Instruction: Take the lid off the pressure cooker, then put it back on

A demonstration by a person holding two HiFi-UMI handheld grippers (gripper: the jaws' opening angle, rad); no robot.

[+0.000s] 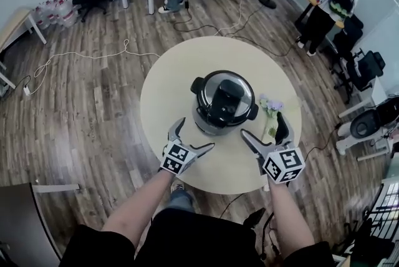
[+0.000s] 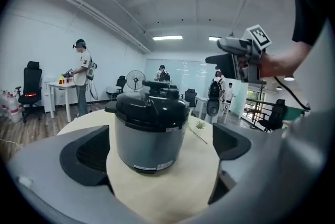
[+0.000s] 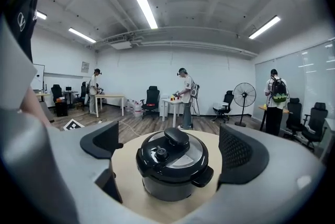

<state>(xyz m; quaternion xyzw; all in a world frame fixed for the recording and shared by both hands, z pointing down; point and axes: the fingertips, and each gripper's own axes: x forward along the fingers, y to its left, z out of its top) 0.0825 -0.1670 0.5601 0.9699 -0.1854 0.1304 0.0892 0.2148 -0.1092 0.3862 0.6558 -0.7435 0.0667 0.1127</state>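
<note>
Pressure cooker [image 1: 223, 103] sits mid-counter [image 1: 174, 72], lid [image 1: 232, 86] seated on it. Left gripper [image 1: 196, 134] and right gripper [image 1: 262, 124] are both released, jaws wide apart, nothing grasped, flanking the cooker's near side without touching it. Flower sprig [image 1: 271, 107] lies just beside the right gripper.

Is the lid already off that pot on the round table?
No, the lid sits squarely on top of the pressure cooker, with its black handle on top.
</note>
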